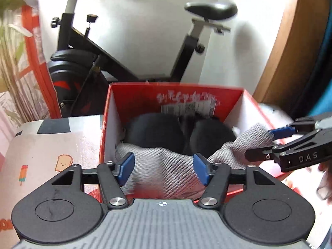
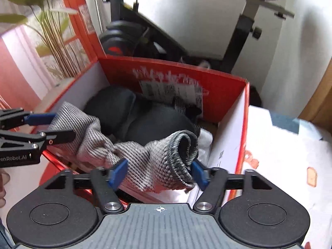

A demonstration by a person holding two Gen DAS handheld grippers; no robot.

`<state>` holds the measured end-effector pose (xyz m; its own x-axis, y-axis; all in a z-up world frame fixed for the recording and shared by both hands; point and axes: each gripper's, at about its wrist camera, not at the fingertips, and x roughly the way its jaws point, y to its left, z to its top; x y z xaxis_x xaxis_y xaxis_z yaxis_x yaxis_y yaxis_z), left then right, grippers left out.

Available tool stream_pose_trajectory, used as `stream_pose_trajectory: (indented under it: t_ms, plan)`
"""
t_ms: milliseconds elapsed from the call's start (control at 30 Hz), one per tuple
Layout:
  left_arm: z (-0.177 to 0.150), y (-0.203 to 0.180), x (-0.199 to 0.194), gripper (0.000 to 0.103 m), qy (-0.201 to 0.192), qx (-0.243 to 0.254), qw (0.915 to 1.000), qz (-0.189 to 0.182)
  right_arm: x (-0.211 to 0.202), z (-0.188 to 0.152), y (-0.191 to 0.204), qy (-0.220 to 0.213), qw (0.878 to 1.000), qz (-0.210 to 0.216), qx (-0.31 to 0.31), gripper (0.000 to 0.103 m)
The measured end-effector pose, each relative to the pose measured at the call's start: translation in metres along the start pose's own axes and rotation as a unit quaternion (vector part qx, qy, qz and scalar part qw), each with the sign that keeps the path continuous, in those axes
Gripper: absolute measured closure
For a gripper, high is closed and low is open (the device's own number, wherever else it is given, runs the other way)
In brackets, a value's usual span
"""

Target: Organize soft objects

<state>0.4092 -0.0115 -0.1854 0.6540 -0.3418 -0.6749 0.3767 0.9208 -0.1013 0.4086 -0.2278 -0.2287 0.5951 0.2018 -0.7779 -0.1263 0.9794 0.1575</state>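
A home room: exercise bike (image 1: 124,47), potted plant (image 2: 51,31).

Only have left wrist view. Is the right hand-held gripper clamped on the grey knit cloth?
Observer: No. The right hand-held gripper is open; the rolled end of the grey knit cloth lies loose between its pads.
Operator: Anything else near that end?
Observer: A white fabric item, just past it in the right corner of the red box.
Operator: More in the back?
Observer: A black-and-white striped piece below the label.

Black exercise bike (image 1: 116,47) against white wall (image 1: 149,31).
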Motion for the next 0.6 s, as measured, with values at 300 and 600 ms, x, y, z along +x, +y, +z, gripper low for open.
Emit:
stream_pose_trajectory:
  t_ms: [300, 600]
  plan:
    - [0.008, -0.02, -0.052, 0.0, -0.064, 0.001, 0.9978, 0.016, -0.049, 0.006, 0.013, -0.07, 0.997, -0.011, -0.017, 0.001]
    - [0.005, -0.028, -0.108, 0.0, -0.13, -0.017, 0.9881, 0.081, -0.104, -0.003, 0.034, -0.152, 0.987, -0.034, -0.026, 0.0]
